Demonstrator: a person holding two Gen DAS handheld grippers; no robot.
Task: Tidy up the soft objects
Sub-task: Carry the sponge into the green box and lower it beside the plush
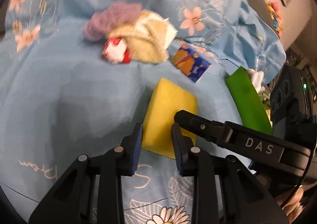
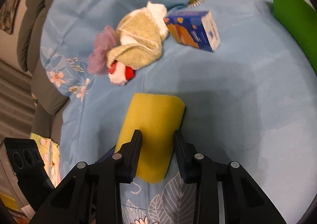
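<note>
Yellow sponge [image 2: 152, 134] flat on the blue floral sheet [image 2: 247, 95], long axis running away from both cameras. Left gripper [image 1: 157, 138] and right gripper [image 2: 157, 145] both narrowed, pads straddling its near end, apparently pinching. Beyond: beige towel [image 2: 138, 45], purple cloth [image 2: 100, 53], blue box [image 2: 196, 30], green bin [image 2: 293, 26].

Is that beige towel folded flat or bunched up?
Bunched up. The beige towel lies in a crumpled heap, draped over a red-and-white item and touching the purple cloth.

Blue floral bedsheet [image 2: 257, 95], grey pillows [image 2: 33, 31], framed picture [image 2: 11, 12] on wall
</note>
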